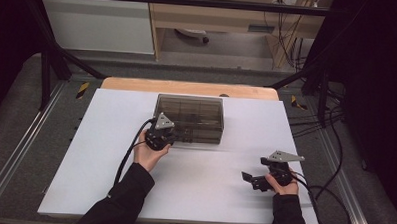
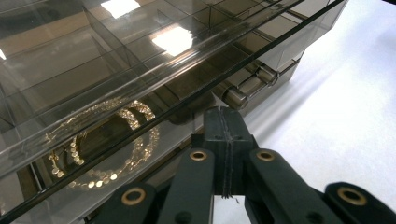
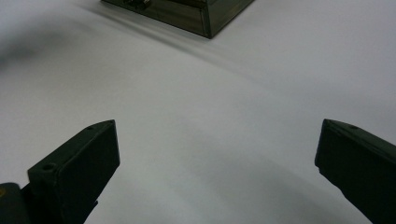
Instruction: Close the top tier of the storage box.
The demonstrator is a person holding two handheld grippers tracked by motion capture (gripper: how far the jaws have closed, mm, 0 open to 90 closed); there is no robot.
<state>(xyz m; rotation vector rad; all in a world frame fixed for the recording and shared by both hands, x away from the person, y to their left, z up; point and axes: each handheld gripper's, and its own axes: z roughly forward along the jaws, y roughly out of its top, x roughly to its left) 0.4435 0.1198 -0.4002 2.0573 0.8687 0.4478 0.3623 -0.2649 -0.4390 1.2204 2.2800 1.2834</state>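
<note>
Two tools on the bench [image 1: 109, 189]. Left tool [image 1: 171, 137] jaws fully closed, nothing between them, tips right at front edge of smoky clear box [image 1: 189, 116] at bench centre-back; gold chain [image 2: 100, 144] inside. Right tool [image 1: 248, 178] wide open, empty, well apart from box.

This looked like a lab set up for recording. A white rectangular worktop [image 1: 193, 192] lay inside a frame of black metal struts [image 1: 48, 61] (one bar crossed overhead), with grey aluminium rails [image 1: 15, 150] along the carpeted floor, loose black cables [image 1: 330, 141] trailing at the side, and a pale wooden desk [image 1: 215, 17] behind.
</note>
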